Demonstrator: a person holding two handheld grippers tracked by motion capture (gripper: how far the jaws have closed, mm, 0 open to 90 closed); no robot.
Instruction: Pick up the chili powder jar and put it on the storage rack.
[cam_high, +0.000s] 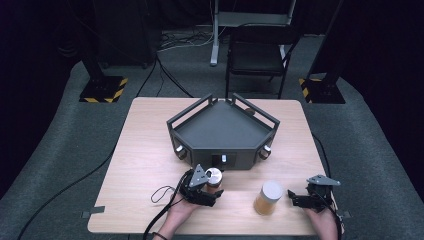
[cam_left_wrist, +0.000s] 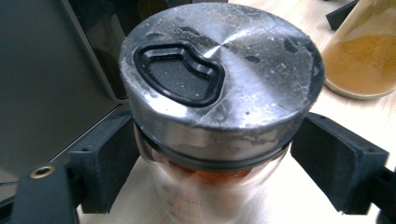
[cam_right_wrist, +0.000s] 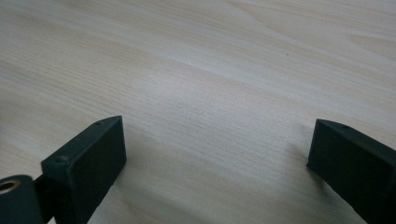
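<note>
A small glass spice jar (cam_left_wrist: 219, 84) with a scuffed round metal lid and reddish-brown contents stands on the wooden table (cam_high: 145, 155), just in front of the dark grey rack (cam_high: 222, 130). My left gripper (cam_left_wrist: 215, 158) has a black pad against each side of the jar below the lid; from above, this left gripper (cam_high: 214, 184) is at the table's front centre. A second jar (cam_high: 268, 198) of orange powder with a pale lid stands to the right. My right gripper (cam_high: 295, 198) rests beside it, open over bare wood (cam_right_wrist: 217, 154).
The rack's front wall (cam_left_wrist: 46, 84) rises close behind the gripped jar. The orange-powder jar (cam_left_wrist: 359, 60) is near on the other side. Small jars sit in the rack's lower corners (cam_high: 265, 151). A black chair (cam_high: 257, 55) and stand bases are on the floor beyond the table.
</note>
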